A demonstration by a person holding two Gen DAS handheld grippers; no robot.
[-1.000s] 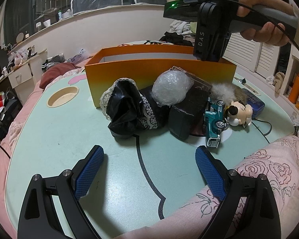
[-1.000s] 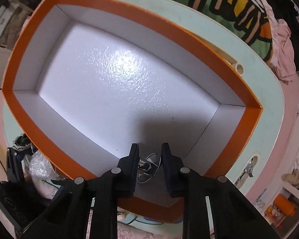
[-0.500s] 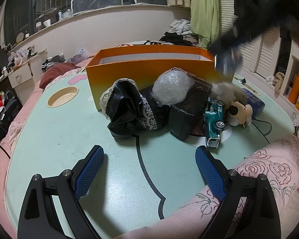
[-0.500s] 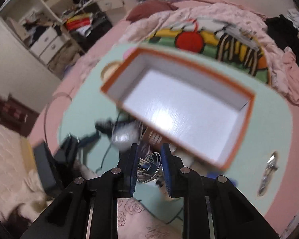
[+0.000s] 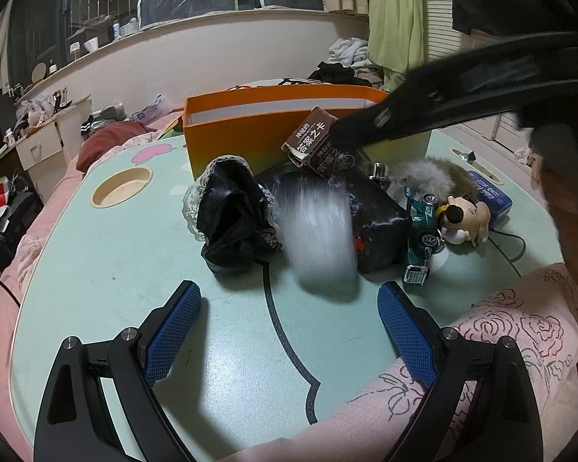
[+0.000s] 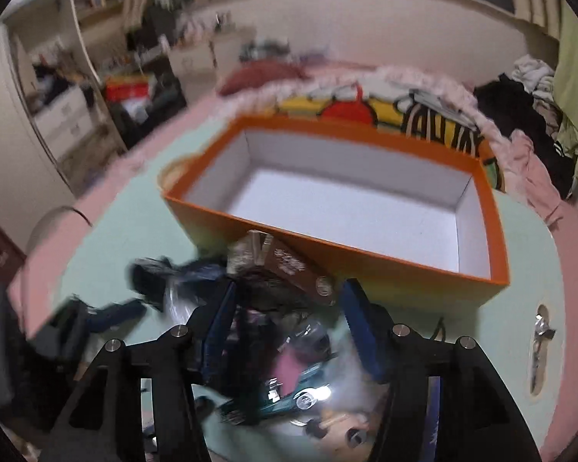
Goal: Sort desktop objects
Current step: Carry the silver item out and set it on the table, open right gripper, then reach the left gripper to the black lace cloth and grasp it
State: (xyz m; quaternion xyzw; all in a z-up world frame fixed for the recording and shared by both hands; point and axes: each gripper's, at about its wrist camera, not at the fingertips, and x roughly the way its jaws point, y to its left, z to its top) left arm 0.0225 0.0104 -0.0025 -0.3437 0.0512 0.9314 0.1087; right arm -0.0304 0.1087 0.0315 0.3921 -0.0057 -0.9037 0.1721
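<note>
Cluttered mint table (image 5: 96, 269): orange box (image 6: 339, 261) is empty, so sorting is barely begun. Right gripper (image 6: 289, 312), fingers spread, straddles the brown card box (image 5: 314, 142) atop the pile; left gripper (image 5: 289, 331) hovers released.

Premises: a lived-in bedroom in a private home. A low mint-green cartoon-printed table (image 5: 135, 269) stands on a bed covered by a pink rose-patterned quilt (image 5: 520, 331). At 12 o'clock, a curved cream window ledge (image 5: 212, 34) carries small bottles and cups below dark glazing. At 1 o'clock, a light green hanging garment (image 5: 395, 15) and a heap of loose white and black clothing (image 5: 346, 57) are present. At 9 o'clock, a white drawer unit (image 5: 42, 146) holds assorted clutter. A white louvred closet door (image 5: 485, 125) stands at 3 o'clock. The right wrist view, though blurred, shows open cream shelving (image 6: 92, 0) at 10 o'clock.
</note>
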